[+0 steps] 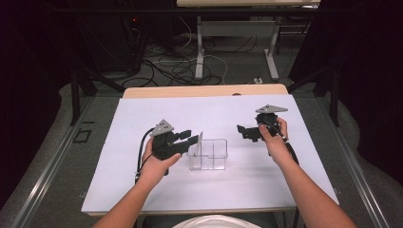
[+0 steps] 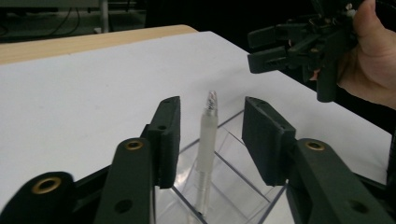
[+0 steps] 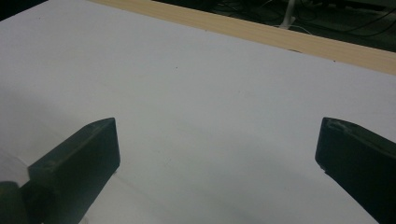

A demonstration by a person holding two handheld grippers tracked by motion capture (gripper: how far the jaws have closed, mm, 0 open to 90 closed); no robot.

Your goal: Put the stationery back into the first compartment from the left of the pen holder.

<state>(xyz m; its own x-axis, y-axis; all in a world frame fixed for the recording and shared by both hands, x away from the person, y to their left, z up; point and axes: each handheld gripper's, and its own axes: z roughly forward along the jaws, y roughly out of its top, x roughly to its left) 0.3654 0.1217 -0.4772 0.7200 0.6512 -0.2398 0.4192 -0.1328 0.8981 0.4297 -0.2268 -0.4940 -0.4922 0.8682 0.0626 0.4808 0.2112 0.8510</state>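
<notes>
A clear plastic organizer (image 1: pixel 213 156) with several compartments stands on the white sheet (image 1: pixel 142 114). A translucent pen (image 1: pixel 199 141) leans upright in its left compartment, tip up. My left gripper (image 1: pixel 191 137) is open at the organizer's left end. In the left gripper view the pen (image 2: pixel 206 149) stands between the jaws with a gap on each side, above the organizer's rim (image 2: pixel 236 171). My right gripper (image 1: pixel 241 131) hovers open to the right of the organizer, holding nothing. Its own view shows the right gripper (image 3: pixel 217 140) spread wide over bare white sheet (image 3: pixel 210 84).
The white sheet covers most of a wooden table, whose edge (image 1: pixel 204 90) shows at the back. Beyond it are cables on the floor (image 1: pixel 176 66) and another table's legs (image 1: pixel 199 47). The right gripper (image 2: pixel 268 49) and its hand also appear in the left gripper view.
</notes>
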